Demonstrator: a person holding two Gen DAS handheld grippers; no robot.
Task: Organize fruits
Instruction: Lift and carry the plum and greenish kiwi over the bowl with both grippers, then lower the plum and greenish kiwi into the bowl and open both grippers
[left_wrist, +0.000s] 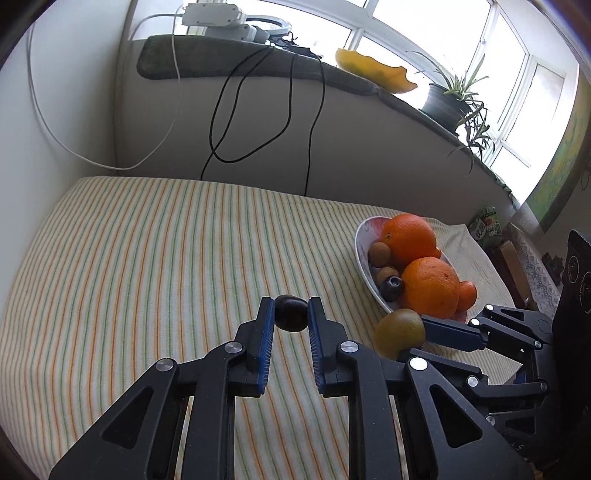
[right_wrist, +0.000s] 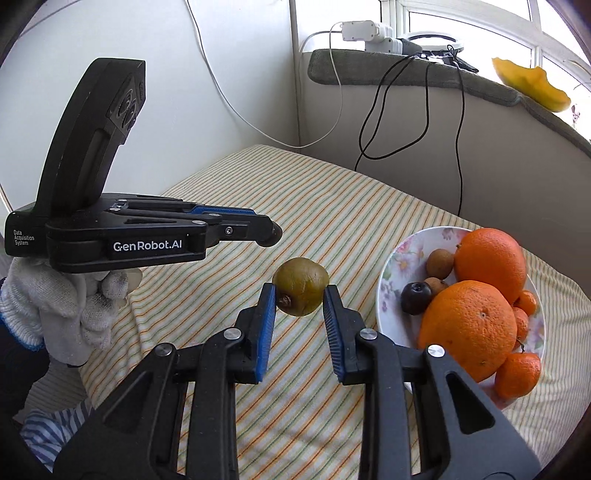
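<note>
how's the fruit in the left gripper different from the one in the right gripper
The dark plum in the left gripper is near black and smooth; the kiwi in the right gripper is dull green-brown with a rough stem end. The plum is plainly smaller than the kiwi. The plum fits between its pads, while the kiwi bulges past its pads. Both are pinched at the fingertips and held clear above the striped cloth.

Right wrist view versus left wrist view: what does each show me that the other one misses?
Only the right wrist view shows the gloved hand under the left gripper and the bowl's floral inside. Only the left wrist view shows the potted plant and the dark plum clamped whole in the left gripper. Both show the kiwi in the right gripper, the bowl and striped cloth.
</note>
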